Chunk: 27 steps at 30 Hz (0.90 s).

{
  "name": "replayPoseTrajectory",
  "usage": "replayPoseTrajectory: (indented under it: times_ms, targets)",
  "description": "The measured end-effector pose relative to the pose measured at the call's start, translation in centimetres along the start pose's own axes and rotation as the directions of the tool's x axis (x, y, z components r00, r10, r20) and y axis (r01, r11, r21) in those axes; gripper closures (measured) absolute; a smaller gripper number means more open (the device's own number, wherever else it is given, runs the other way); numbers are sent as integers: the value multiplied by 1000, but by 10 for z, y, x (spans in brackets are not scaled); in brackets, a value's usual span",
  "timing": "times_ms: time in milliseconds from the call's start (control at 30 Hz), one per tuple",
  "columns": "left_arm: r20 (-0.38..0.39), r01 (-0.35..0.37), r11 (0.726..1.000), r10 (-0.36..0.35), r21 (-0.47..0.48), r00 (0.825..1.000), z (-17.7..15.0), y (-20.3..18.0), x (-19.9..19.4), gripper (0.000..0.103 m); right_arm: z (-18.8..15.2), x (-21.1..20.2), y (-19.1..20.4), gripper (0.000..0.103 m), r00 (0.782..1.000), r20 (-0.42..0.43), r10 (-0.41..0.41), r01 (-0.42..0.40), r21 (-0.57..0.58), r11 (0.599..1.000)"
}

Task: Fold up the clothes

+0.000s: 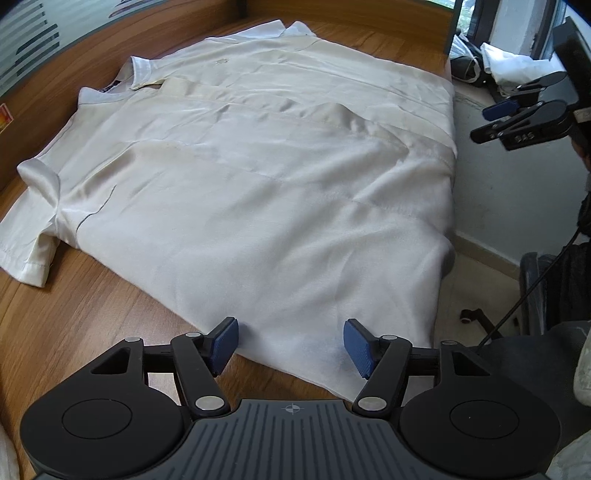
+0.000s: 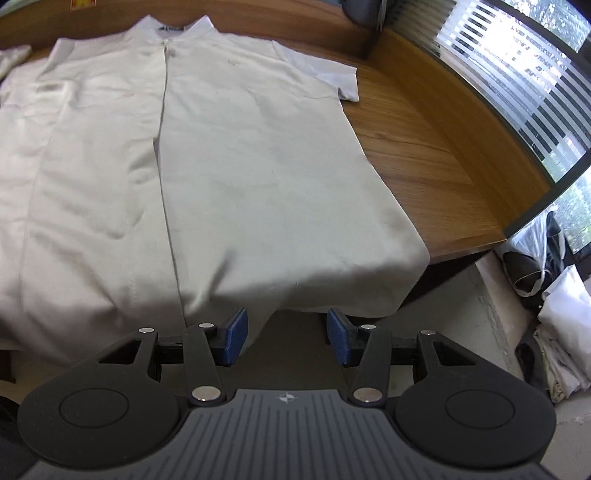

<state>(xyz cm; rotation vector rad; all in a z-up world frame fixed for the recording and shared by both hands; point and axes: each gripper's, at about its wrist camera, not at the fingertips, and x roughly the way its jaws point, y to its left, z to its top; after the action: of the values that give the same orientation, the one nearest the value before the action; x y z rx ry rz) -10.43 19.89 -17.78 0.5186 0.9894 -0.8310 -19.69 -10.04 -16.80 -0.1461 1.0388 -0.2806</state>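
Left hand-held gripper [image 1: 291, 345]: blue pads [image 1: 224, 345] set wide apart, nothing clamped, hovering over the hem of a cream short-sleeved shirt [image 1: 258, 177] at the near edge of the wooden bench [image 1: 92, 306]. Cannot tell whether the pads brush the cloth.

Right hand-held gripper [image 2: 287, 338]: jaws about half spread, empty, poised just off the bench's near edge where the hem hangs over; only floor between the pads. Seen again from the left wrist as a dark shape [image 1: 491, 122] past the bench's right edge, its far end cut off by the frame.

Shirt spread flat, front up, placket running from the collar [image 2: 173, 27] at the far edge toward the near edge. Covers most of the bench; hem draped over the near edge, lower part hidden beneath the bench line. One sleeve [image 2: 340, 79] lying flat toward the far right corner; the other sleeve [image 1: 29, 236] rumpled toward the left edge, partly tucked under itself. Small mark on the chest too faint to read. Dark label inside the collar, unreadable.

Beyond the right edge, on the floor: a heap of pale cloth and dark bags [image 2: 550, 295], blurred and partly cropped. Window blinds [image 2: 517, 85] past the far right corner. Right wrist view slightly soft throughout.
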Motion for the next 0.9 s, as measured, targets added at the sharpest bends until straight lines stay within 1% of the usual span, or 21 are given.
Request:
replayPoseTrajectory:
  times_ms: [67, 167, 233, 333, 433, 467, 500, 533, 633, 667, 733, 800, 867, 900]
  targets:
    - [0, -14, 999, 14, -31, 1000, -3, -1, -5, 37, 3, -4, 0, 49, 1000, 1, 16, -16, -9, 1000]
    - [19, -19, 990, 22, -138, 1000, -13, 3, -22, 38, 9, -12, 1, 49, 999, 6, 51, -50, -30, 998]
    - [31, -19, 975, 27, -223, 999, -22, 7, -34, 38, 14, -16, 1, 49, 997, 7, 79, -78, -44, 996]
    - [34, -28, 950, 40, -310, 999, -34, 2, -52, 39, 25, -18, 0, 48, 991, 6, 133, -132, -85, 988]
    - [41, -26, 923, 46, -383, 998, -42, -13, -64, 40, 39, -16, -2, 47, 983, 8, 186, -182, -157, 971]
    - [44, -23, 913, 45, -407, 998, -45, -18, -66, 42, 43, -15, -3, 47, 979, 9, 202, -197, -184, 963]
    - [43, -23, 904, 45, -428, 998, -47, -27, -66, 47, 48, -14, -5, 47, 976, 11, 218, -211, -210, 955]
    - [41, -23, 894, 46, -448, 998, -49, -35, -66, 48, 53, -12, -6, 47, 973, 11, 233, -223, -237, 946]
    - [27, -59, 860, 84, -506, 996, -58, -61, -57, 51, 65, -7, -11, 47, 962, 14, 274, -257, -307, 916]
    - [19, -74, 848, 99, -525, 995, -61, -69, -52, 55, 70, -5, -13, 47, 957, 14, 288, -268, -326, 906]
    - [-4, -112, 821, 132, -559, 991, -65, -80, -40, 57, 77, -2, -17, 46, 949, 13, 314, -288, -361, 887]
    - [-34, -182, 801, 198, -570, 980, -65, -89, -31, 69, 83, 1, -21, 46, 942, 14, 335, -302, -397, 867]
    - [-64, -251, 777, 264, -578, 963, -65, -97, -22, 75, 87, 2, -25, 45, 936, 20, 353, -310, -432, 847]
    - [-68, -267, 766, 282, -585, 957, -65, -98, -18, 82, 88, 2, -27, 45, 932, 26, 362, -314, -446, 838]
